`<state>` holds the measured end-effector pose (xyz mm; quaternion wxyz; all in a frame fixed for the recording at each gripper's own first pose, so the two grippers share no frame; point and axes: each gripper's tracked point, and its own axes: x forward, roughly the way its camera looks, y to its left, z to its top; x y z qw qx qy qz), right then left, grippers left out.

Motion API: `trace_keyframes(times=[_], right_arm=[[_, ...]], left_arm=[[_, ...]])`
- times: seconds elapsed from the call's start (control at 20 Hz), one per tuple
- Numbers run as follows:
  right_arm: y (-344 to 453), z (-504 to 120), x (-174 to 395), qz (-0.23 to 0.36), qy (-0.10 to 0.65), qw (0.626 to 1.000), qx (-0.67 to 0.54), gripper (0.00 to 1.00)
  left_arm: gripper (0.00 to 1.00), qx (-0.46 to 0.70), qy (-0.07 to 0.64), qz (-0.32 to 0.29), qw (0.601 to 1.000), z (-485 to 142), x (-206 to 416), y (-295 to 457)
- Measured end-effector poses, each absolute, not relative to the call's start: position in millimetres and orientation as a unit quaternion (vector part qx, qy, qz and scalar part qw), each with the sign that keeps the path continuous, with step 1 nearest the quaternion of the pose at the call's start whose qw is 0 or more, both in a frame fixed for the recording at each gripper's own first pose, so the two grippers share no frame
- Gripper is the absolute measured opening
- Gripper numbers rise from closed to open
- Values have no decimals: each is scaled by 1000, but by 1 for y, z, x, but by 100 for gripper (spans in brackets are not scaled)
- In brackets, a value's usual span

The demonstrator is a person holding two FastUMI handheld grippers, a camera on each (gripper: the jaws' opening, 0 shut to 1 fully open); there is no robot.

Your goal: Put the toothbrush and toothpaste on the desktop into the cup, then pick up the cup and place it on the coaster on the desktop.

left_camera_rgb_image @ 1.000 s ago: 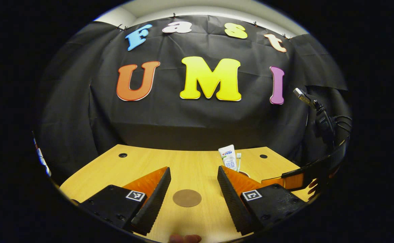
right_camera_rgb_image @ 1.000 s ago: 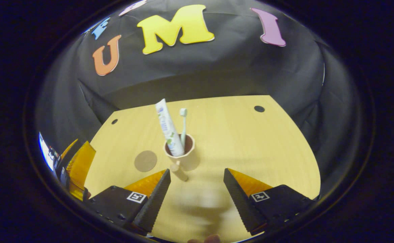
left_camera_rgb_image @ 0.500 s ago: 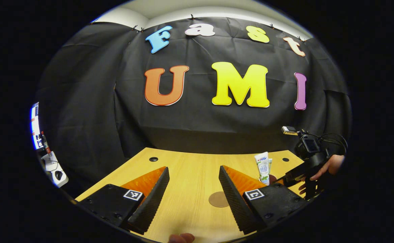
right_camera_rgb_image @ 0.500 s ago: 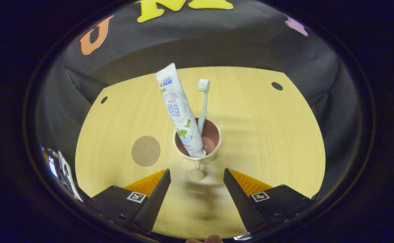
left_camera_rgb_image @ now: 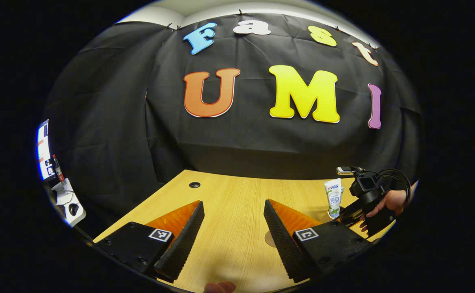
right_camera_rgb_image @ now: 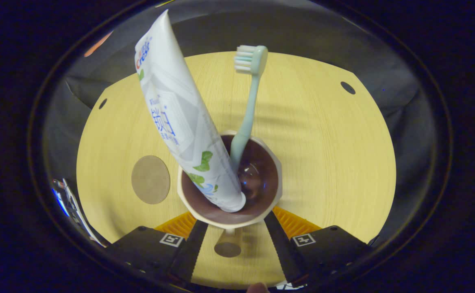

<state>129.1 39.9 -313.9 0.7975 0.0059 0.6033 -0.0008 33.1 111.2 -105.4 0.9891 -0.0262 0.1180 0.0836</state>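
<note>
Right gripper (right_camera_rgb_image: 232,240): jaws wide, straddling the cup's (right_camera_rgb_image: 268,203) handle (right_camera_rgb_image: 227,246), no squeeze visible. Cup stands mid-table (right_camera_rgb_image: 335,162), toothpaste tube (right_camera_rgb_image: 180,122) and toothbrush (right_camera_rgb_image: 247,101) leaning inside. Coaster (right_camera_rgb_image: 150,179) just beside, toward the left edge. Left gripper (left_camera_rgb_image: 233,228): jaws wide, holding nothing, above the near edge.

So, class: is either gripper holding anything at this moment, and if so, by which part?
Nothing is clearly held. The right gripper straddles the cup handle, fingers not visibly pressing. The left gripper is open over the desktop.
</note>
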Motion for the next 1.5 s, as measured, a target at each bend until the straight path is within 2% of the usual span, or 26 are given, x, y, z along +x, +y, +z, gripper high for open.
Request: trace_keyframes(times=[0.1,0.15,0.2,0.3,0.35,0.4,0.75,0.95,1.2,1.5], right_arm=[[43,-318,129,-1,613,790,7,73],[44,-320,128,-3,617,787,6,65],[42,-321,127,-7,620,784,6,65],[44,-321,122,-12,628,778,17,53],[43,-319,123,-16,629,777,18,35],[42,-324,123,-16,629,777,15,29],[41,-322,124,-10,626,780,7,24],[44,-319,128,-8,617,787,6,24],[82,-296,133,27,592,806,-12,23],[142,-300,126,75,600,796,-40,23]], left_arm=[[94,-33,129,87,987,-111,32,111],[94,-34,130,88,987,-112,32,111],[94,-33,131,88,987,-113,31,111],[94,-33,135,82,987,-114,33,107],[94,-34,141,78,986,-115,34,104],[94,-35,144,77,986,-117,33,104],[94,-37,153,79,984,-125,22,106],[94,-38,153,84,984,-127,16,113],[94,-45,160,101,981,-133,-6,127],[94,-43,154,135,978,-129,-21,156]])
